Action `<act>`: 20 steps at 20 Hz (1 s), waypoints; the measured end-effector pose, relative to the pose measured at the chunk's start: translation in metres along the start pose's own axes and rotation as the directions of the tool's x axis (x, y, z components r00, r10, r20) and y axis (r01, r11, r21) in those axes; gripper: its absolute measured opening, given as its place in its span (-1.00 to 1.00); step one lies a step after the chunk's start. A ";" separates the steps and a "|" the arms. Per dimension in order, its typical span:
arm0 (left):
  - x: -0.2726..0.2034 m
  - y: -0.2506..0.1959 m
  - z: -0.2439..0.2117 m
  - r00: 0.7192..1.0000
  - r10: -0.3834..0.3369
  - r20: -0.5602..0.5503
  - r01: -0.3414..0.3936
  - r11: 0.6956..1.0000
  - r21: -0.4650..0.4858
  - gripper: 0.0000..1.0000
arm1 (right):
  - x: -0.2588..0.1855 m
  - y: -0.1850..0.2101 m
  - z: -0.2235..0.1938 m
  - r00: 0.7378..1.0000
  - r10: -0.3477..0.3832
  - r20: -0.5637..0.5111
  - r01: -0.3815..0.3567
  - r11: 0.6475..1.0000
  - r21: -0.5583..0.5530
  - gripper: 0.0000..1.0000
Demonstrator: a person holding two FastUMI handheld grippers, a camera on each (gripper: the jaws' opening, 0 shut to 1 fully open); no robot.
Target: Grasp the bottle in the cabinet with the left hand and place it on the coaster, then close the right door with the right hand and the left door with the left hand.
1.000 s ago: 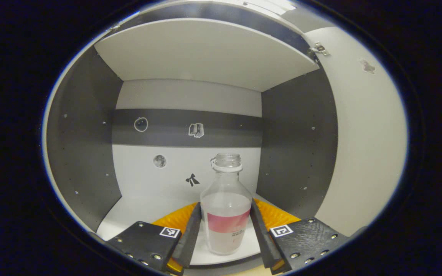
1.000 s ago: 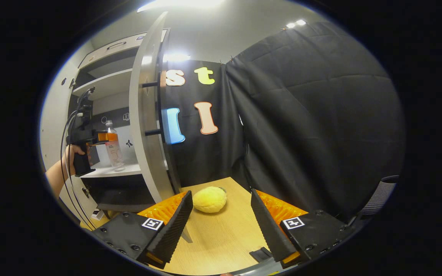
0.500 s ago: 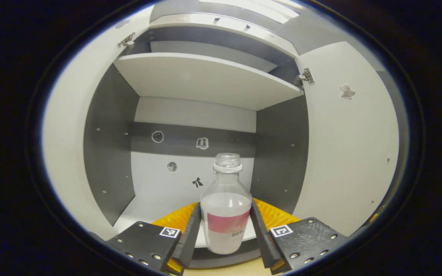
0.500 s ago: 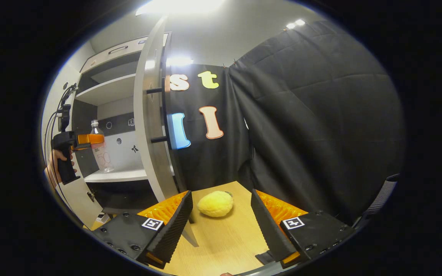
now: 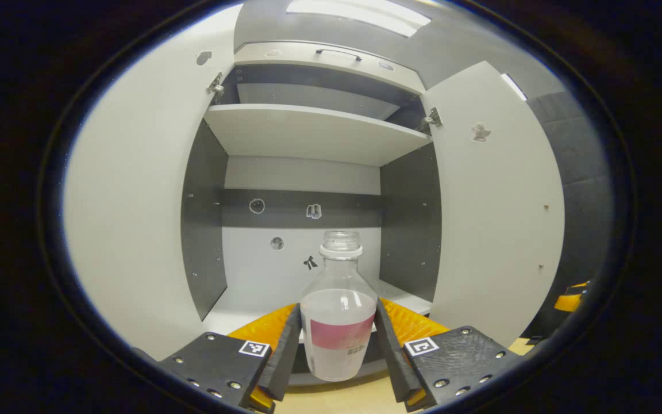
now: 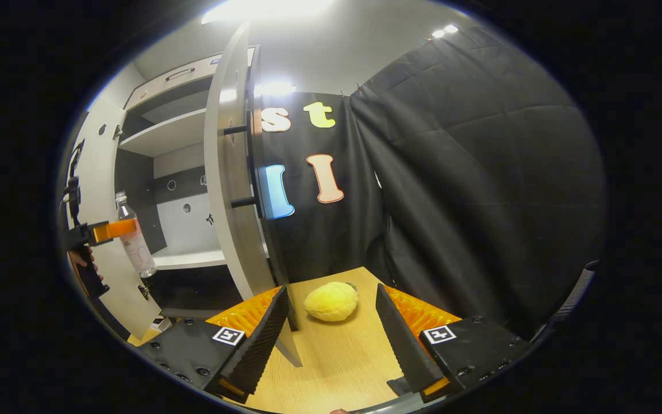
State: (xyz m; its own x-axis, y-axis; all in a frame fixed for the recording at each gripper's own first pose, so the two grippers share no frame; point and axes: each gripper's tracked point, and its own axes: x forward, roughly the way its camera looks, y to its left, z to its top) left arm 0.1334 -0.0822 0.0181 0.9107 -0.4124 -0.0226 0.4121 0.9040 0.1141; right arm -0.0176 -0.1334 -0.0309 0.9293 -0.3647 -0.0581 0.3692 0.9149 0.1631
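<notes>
The left claw (image 5: 337,339) grips the bottle (image 5: 338,322) upright just in front of the open cabinet (image 5: 302,132), while farther right the right claw (image 6: 331,328) hangs open over the worktop (image 6: 337,356) near a yellow plush (image 6: 331,301).

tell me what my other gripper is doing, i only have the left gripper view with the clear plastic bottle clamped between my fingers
Observer: The right gripper hangs open over the light wooden table, holding nothing.
Operator: anything on that table
Observer: A yellow plush lemon lies beyond the right gripper's fingertips.
Operator: is my bottle out of the cabinet
Observer: From the side, the clear plastic bottle hangs in front of the white shelf, off its surface.
</notes>
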 end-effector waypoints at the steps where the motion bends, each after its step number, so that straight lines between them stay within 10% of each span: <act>1: -0.009 -0.001 -0.006 1.000 0.002 -0.005 -0.002 1.000 -0.002 0.39 | 0.001 -0.001 0.001 1.000 0.002 0.001 -0.002 1.000 0.002 0.94; 20: -0.131 -0.050 -0.209 0.981 -0.018 -0.195 -0.008 0.991 -0.131 0.40 | 0.009 -0.003 0.010 1.000 0.017 -0.015 -0.017 0.999 -0.035 0.94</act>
State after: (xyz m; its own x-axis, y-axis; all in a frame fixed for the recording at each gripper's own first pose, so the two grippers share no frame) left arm -0.0006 -0.0498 -0.1921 0.8907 -0.3988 -0.2181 0.4051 0.9141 -0.0171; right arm -0.0102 -0.1414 -0.0216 0.9354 -0.3467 -0.0698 0.3531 0.9265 0.1299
